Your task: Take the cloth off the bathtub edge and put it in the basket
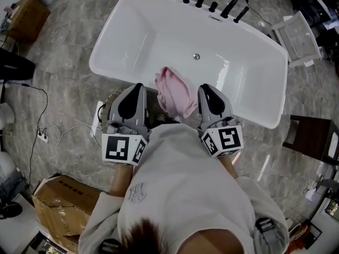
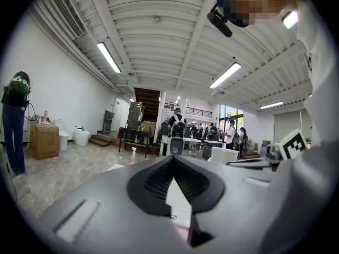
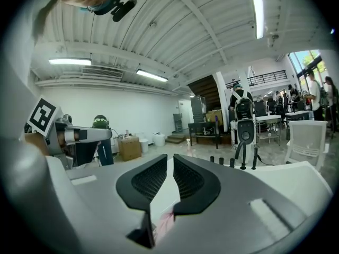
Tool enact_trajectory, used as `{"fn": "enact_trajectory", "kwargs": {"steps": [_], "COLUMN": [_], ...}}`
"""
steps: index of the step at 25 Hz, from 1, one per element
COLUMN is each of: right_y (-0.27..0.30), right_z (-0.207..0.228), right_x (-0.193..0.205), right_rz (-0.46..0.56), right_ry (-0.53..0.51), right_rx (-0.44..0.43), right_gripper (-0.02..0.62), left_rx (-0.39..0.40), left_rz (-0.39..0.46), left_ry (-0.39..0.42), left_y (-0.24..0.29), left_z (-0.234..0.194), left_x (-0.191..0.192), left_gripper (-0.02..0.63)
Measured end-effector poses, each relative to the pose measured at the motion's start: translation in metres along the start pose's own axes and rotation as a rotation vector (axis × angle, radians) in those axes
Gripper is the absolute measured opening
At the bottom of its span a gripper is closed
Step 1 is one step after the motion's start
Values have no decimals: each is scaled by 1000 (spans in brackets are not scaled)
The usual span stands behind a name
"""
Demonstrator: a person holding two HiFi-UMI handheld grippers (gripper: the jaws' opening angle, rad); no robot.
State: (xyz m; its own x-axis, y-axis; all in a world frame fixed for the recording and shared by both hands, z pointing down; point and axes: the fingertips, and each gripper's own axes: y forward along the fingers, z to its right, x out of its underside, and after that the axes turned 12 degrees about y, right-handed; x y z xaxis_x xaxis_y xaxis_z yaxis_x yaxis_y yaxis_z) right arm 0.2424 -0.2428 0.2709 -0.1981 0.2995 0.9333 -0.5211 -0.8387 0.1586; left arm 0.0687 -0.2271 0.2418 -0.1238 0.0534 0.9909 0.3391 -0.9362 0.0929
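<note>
A pink cloth (image 1: 177, 91) hangs crumpled over the near rim of the white bathtub (image 1: 114, 73). My left gripper (image 1: 139, 87) and right gripper (image 1: 204, 88) are held close to the person's chest, one on each side of the cloth, tips pointing at the tub. Neither touches the cloth. In the left gripper view the left gripper (image 2: 172, 161) has its jaws shut and empty. The right gripper (image 3: 170, 156) is also shut on nothing, and a strip of the pink cloth (image 3: 163, 222) shows below its jaws. A round grey basket (image 1: 110, 103) on the floor is mostly hidden under the left gripper.
Black taps (image 1: 214, 5) line the tub's far rim. A cardboard box (image 1: 61, 202) stands at the lower left, and cables with a power strip (image 1: 42, 135) lie on the floor at left. A white crate (image 1: 297, 38) and a dark stool (image 1: 312, 136) stand at right.
</note>
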Motion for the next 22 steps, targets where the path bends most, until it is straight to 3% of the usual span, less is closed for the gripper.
{"fn": "enact_trajectory", "kwargs": {"steps": [3,7,10,19,22], "right_y": [5,12,20,44,55], "right_z": [1,1,2,20,21], "right_x": [1,3,6,40,54], "right_rz": [-8,-26,-48,-190,-233], "right_ry": [-1,-4,2,-27,-45], "right_rx": [-2,-9,-14,-11,-48], "right_gripper": [65,81,131,220,229], "left_rx": [-4,-12,-17,-2,18], "left_rz": [-3,-8,-14,-65,-81], "left_ry": [-3,-8,-15,-40,-50], "left_y": [3,6,9,22,28], "left_z": [-2,-7,-11,-14,-11], "left_x": [1,3,3,21,29], "left_gripper": [48,48,48,48,48]}}
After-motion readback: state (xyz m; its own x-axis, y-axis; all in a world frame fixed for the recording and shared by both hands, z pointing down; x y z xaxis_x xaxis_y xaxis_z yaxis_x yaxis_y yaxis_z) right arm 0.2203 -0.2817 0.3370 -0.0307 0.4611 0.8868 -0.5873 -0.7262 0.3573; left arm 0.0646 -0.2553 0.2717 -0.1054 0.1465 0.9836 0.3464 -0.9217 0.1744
